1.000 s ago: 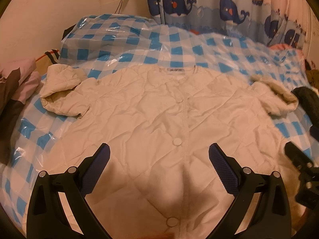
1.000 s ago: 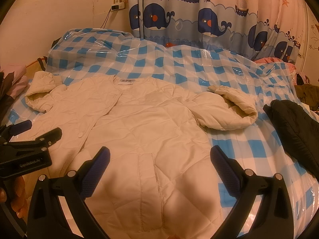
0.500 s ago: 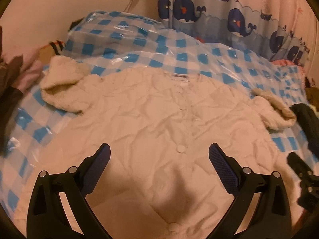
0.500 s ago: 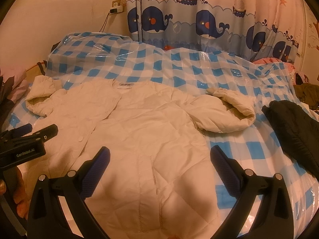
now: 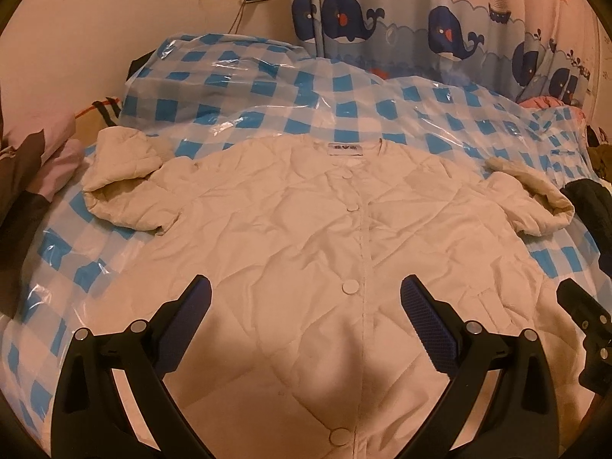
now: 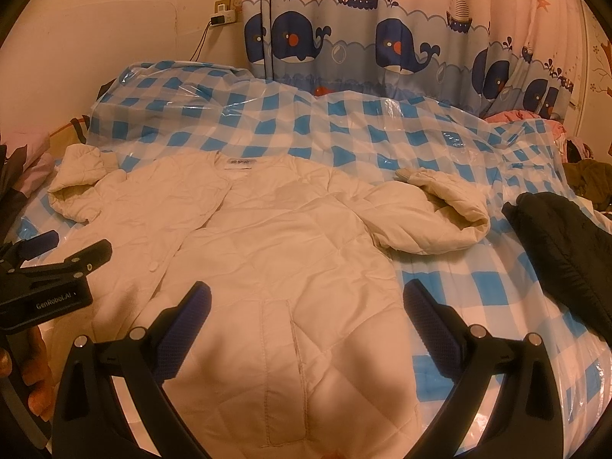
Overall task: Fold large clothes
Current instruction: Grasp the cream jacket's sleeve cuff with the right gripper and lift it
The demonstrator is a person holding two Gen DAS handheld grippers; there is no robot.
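A cream quilted jacket (image 5: 306, 229) lies flat, front up and buttoned, on a blue-and-white checked bed cover (image 5: 267, 88); it also shows in the right wrist view (image 6: 275, 237). Its sleeves are bent in at the left (image 5: 122, 176) and right (image 6: 440, 218). My left gripper (image 5: 306, 298) is open and empty above the jacket's lower front. My right gripper (image 6: 306, 302) is open and empty above the jacket's right side by its pocket. Each gripper shows at the edge of the other's view, the right one (image 5: 585, 325) and the left one (image 6: 49, 275).
A black garment (image 6: 566, 252) lies on the bed to the right. Pink and dark bedding (image 5: 34, 168) is piled at the left. A whale-print curtain (image 6: 382, 42) and a wall with a socket (image 6: 223, 15) stand behind the bed.
Both grippers have drawn back and tilted up a little, so more of the jacket and the wall shows. Both stay open and the jacket has not moved.
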